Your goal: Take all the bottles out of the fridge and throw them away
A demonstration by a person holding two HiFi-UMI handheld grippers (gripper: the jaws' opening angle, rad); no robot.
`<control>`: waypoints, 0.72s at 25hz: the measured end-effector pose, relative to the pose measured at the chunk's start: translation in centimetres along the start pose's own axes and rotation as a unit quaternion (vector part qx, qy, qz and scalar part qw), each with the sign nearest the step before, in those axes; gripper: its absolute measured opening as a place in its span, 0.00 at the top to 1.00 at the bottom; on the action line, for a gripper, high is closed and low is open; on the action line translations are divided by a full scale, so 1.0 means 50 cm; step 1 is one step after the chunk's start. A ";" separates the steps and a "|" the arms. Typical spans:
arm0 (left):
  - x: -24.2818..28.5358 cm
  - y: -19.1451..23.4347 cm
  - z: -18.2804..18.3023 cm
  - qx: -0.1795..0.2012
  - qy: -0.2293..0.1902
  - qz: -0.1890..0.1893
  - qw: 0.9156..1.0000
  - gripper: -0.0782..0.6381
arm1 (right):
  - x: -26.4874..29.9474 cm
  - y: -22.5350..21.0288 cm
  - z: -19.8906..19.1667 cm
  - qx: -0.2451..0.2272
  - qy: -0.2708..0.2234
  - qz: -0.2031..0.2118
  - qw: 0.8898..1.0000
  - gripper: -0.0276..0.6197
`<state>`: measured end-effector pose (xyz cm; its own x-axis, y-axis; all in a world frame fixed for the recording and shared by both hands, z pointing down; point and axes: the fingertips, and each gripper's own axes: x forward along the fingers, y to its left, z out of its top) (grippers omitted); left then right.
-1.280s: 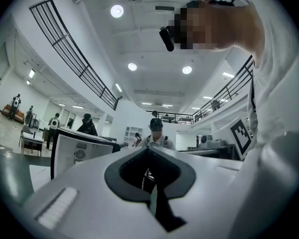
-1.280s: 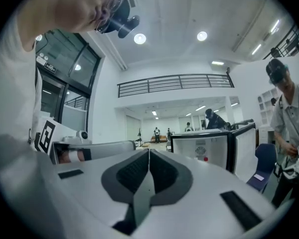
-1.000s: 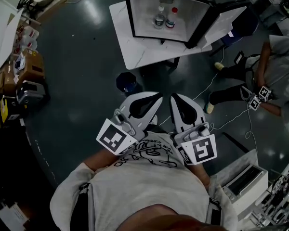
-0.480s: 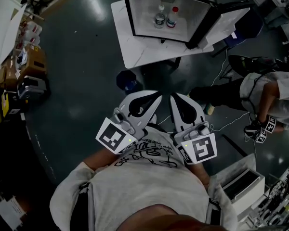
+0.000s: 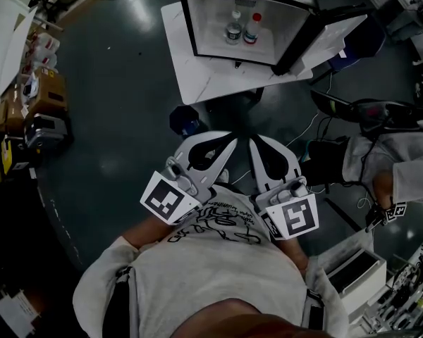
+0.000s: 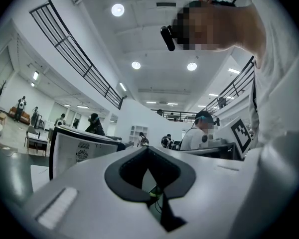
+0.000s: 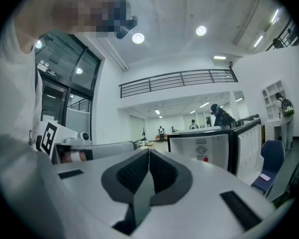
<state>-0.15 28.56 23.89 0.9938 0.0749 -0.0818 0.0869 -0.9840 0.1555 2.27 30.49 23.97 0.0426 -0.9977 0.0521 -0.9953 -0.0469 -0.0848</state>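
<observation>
Right now I hold both grippers close in front of my chest, side by side, pointing toward the fridge. My left gripper (image 5: 232, 139) has its jaws pressed together with nothing between them. My right gripper (image 5: 254, 141) is likewise closed and empty. Past them a dark blue container (image 5: 187, 120) sits on the floor, just before the desk's near edge. The desk (image 5: 197, 83) carries the fridge (image 5: 189, 20) toward its far edge, with the door (image 5: 324, 30) swung open to the right. Inside, a white-capped bottle (image 5: 233, 27) and a red-capped bottle (image 5: 252, 28) stand upright side by side.
</observation>
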 end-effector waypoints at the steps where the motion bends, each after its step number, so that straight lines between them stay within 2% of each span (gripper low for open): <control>1: 0.001 0.007 -0.001 -0.003 0.004 -0.001 1.000 0.88 | 0.008 -0.002 0.001 0.000 0.000 0.000 1.000 0.94; 4: 0.005 0.031 0.002 -0.007 0.006 -0.003 1.000 0.88 | 0.033 -0.005 0.006 -0.003 -0.002 0.000 1.000 0.94; 8: 0.011 0.071 0.024 0.011 -0.020 -0.007 1.000 0.88 | 0.074 -0.008 0.014 -0.006 -0.004 -0.001 1.000 0.94; 18: 0.015 0.191 0.030 0.002 -0.024 -0.002 1.000 0.88 | 0.185 -0.023 0.010 -0.007 0.006 -0.005 1.000 0.94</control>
<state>1.29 18.99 23.83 0.9890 0.0717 -0.1292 0.0911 -0.9844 0.1506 3.85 21.32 24.03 0.0523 -0.9965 0.0648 -0.9959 -0.0568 -0.0702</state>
